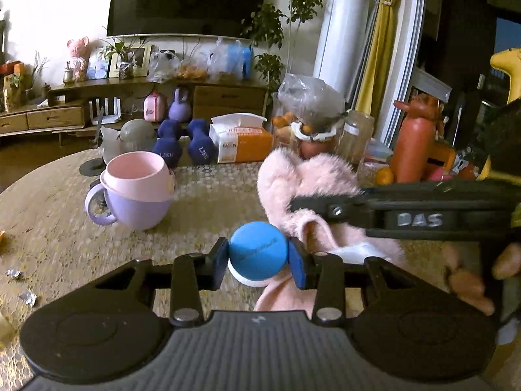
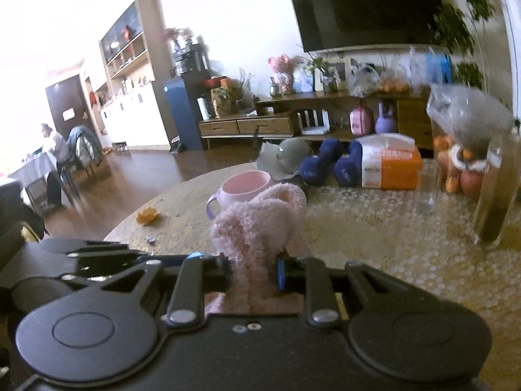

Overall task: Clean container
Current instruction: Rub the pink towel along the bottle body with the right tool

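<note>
Left gripper (image 1: 258, 262): jaws pinching the blue-topped container (image 1: 257, 250) at lower centre, holding it steady off the worktop (image 1: 202, 195), likely so it can be wiped.
Right gripper (image 2: 254, 268): jaws clamped on a pink fluffy cloth (image 2: 257, 224), bunched upward as a wiping pad.
Cloth and container: in the left view the cloth sits just right of the container, touching or nearly so.
Cup (image 1: 136, 192): pink-and-lilac, centre left, apart and untouched.
Stage: wiping probably about to begin.

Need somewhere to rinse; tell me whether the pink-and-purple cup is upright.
Upright: the cup stands on the table, mouth up.
</note>
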### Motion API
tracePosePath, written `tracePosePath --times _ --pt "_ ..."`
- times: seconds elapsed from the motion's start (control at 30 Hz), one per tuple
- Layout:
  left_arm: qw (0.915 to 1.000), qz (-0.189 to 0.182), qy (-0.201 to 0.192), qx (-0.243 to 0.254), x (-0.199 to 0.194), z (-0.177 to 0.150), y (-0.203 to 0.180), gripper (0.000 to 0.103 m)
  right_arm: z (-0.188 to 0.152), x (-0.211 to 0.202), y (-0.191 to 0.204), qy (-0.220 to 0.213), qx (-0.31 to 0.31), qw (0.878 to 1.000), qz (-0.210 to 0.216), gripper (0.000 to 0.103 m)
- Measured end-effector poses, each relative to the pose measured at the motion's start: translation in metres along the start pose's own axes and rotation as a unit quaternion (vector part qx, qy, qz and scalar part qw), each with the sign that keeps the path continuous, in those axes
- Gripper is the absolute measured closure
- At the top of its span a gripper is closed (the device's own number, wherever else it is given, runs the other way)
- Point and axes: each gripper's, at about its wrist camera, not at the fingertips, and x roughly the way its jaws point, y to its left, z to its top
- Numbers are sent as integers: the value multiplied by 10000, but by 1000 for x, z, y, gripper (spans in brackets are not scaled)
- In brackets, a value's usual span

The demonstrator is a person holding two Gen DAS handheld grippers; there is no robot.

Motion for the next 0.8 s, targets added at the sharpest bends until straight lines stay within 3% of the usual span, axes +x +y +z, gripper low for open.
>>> tracePosePath --times 0.2,0.5,0.67,0.8 --pt "9998 -116 8 -165 8 13 15 65 -6 32 -29 143 389 9991 -4 81" --pt "9993 -244 8 -276 24 28 32 65 -23 72 -59 458 667 9957 -445 81" --pt "9994 -315 34 -142 33 36 30 65 -37 85 -63 757 381 9923 -908 81" --pt "9995 -315 47 -76 38 40 26 65 -42 77 -57 743 77 9897 -1221 81"
